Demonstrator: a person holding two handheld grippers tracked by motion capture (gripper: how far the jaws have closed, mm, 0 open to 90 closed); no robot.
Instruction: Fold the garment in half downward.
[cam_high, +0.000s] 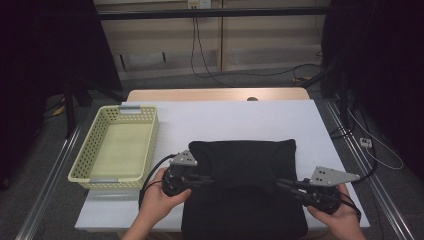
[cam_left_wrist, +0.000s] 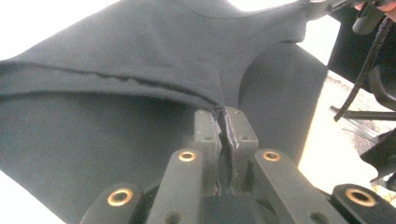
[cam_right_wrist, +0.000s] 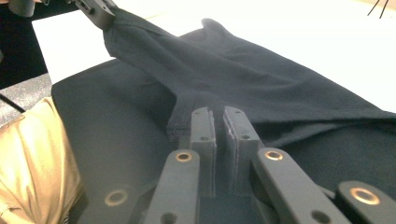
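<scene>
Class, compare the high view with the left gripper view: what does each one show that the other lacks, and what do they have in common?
High view alone: the yellow basket at the table's left, the whole white table top, and both hands on their grippers.

Left gripper view alone: close up, the left gripper has its jaws pinched shut on a folded edge of the black cloth, lifting it off the layer below.

Shared: the black cloth, the white table, and the right gripper gripping the cloth's other end.
</scene>
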